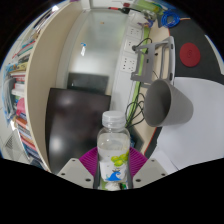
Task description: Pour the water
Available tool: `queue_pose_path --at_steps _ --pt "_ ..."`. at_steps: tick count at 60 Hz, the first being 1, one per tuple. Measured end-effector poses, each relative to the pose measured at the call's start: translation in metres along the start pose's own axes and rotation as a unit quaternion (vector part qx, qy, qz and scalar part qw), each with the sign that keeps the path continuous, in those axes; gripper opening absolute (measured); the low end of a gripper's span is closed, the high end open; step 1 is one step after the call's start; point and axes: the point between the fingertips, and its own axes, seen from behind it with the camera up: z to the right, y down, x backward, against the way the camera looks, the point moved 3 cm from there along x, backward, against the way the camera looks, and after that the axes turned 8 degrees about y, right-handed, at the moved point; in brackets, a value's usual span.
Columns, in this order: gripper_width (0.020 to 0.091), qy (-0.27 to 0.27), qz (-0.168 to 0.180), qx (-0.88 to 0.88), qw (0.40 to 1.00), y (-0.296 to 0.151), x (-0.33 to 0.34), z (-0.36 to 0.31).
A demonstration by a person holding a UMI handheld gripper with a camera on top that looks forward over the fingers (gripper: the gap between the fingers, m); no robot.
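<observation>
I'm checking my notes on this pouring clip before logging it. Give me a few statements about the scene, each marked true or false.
1. The tongs have a clear plastic bottle between their pink pads. True.
2. The bottle's white cap is off. False: the cap sits on the neck.
3. A grey cup lies tilted beyond the bottle, its mouth turned toward the bottle. True.
4. The bottle's label is red. False: it is green and blue.
5. A dark table stands beyond the bottle, to its side. True.
</observation>
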Motion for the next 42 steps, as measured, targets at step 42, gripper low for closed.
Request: queue_pose_path --at_steps 42 --pt "0.0393 -0.007 -0.002 -0.129 0.992 -0.051 0.023 -0.018"
